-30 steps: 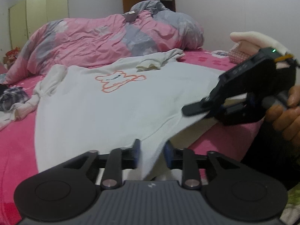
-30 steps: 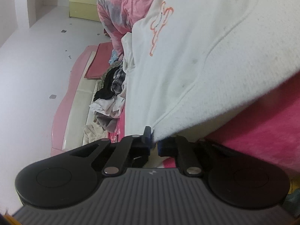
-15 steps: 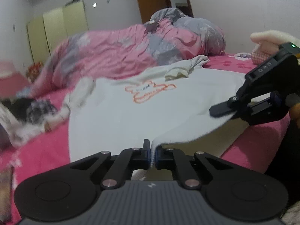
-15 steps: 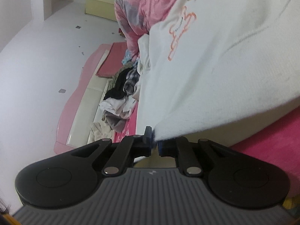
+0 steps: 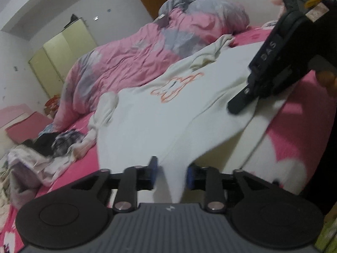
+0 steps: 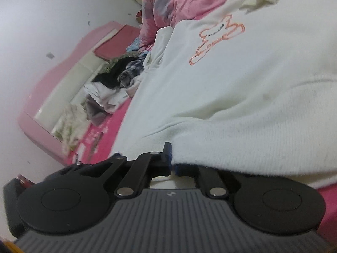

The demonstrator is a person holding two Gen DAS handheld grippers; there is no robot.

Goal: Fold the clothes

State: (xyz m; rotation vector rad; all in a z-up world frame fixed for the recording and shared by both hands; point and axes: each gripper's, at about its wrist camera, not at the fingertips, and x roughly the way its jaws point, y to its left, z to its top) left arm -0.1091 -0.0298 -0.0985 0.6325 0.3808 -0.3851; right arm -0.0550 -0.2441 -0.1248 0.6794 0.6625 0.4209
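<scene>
A white sweatshirt with an orange bear outline lies spread on the pink bed. Its near hem hangs between the fingers of my left gripper, whose jaws are opening and stand apart, the pads not pressing the cloth. In the left wrist view the right gripper sits at the right, pinching the hem's other corner. In its own view my right gripper is shut on the thick white hem of the sweatshirt, which drapes over its right finger.
A crumpled pink and grey duvet fills the far side of the bed. A pile of dark and pale clothes lies at the left beside the pink headboard. A yellow wardrobe stands against the far wall.
My left jaws closed on the hem half a second ago and have parted again. Both views have rolled. The right gripper has risen in the left view, still pinching the hem.
</scene>
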